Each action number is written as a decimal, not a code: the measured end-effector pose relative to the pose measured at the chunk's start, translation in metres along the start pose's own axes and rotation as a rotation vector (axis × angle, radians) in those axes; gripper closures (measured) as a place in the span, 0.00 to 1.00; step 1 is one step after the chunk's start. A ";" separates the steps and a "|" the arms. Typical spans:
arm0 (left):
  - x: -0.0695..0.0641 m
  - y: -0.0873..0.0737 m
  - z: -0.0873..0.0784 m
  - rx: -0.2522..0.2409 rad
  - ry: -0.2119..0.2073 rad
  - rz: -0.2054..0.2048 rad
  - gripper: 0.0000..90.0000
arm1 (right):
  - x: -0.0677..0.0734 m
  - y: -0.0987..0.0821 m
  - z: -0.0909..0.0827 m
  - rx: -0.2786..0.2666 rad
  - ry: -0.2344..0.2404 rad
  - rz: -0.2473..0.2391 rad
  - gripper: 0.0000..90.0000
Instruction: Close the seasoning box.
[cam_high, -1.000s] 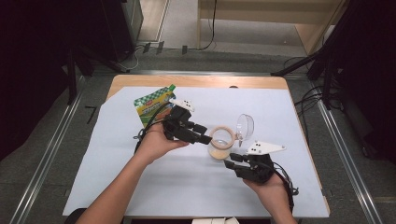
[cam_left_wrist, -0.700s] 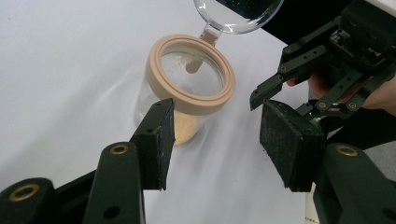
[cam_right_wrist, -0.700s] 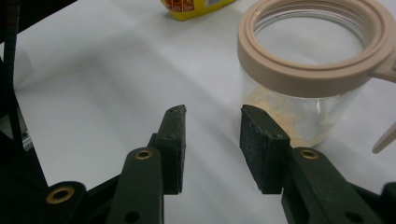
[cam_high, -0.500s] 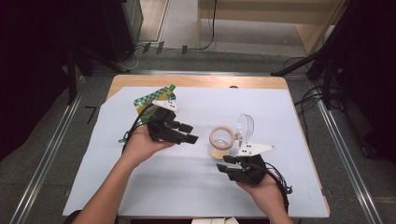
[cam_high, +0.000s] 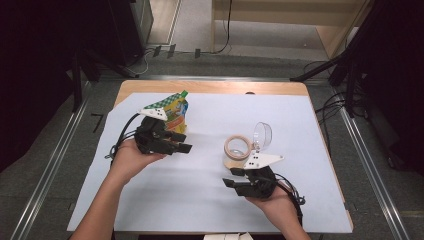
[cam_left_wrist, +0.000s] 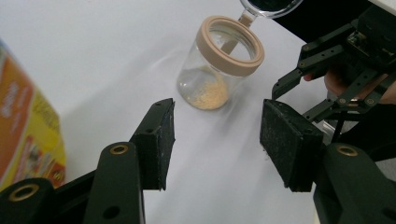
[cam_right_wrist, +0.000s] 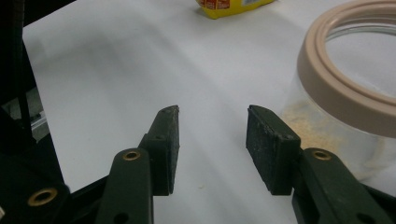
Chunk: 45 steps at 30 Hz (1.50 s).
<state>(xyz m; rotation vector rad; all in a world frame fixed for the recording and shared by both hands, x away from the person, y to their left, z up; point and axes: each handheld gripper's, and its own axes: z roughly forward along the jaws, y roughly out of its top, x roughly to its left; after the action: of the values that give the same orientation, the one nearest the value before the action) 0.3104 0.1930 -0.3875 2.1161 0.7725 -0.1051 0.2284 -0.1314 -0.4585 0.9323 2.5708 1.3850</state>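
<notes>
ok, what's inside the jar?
The jar holds a small heap of yellowish crumbs at the bottom, and is otherwise empty. Its lid is flipped open; nothing covers the inside.

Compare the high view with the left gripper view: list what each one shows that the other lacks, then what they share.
High view alone: the wooden table edge, the grey floor, the person's two forearms, and the left gripper beside the green-topped snack pouch.

Left gripper view alone: the yellow crumbs at the bottom of the jar, and its own jaws standing apart with nothing between them.

Both: the clear glass jar with a beige rim, its hinged clear lid, the white sheet and the right gripper.
</notes>
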 end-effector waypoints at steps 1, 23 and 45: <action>0.001 -0.002 -0.003 -0.005 0.007 -0.004 0.51 | 0.001 0.001 0.001 -0.001 0.002 -0.003 0.61; 0.032 -0.032 -0.052 -0.064 0.139 -0.123 0.54 | 0.008 0.009 0.024 0.022 0.086 -0.046 0.61; 0.067 -0.005 -0.040 -0.099 0.204 -0.143 0.63 | 0.016 0.012 0.040 0.038 0.095 -0.069 0.58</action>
<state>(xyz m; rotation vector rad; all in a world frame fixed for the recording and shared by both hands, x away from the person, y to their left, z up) 0.3540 0.2580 -0.3881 1.9970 1.0296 0.0727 0.2349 -0.0884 -0.4697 0.7931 2.6798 1.3988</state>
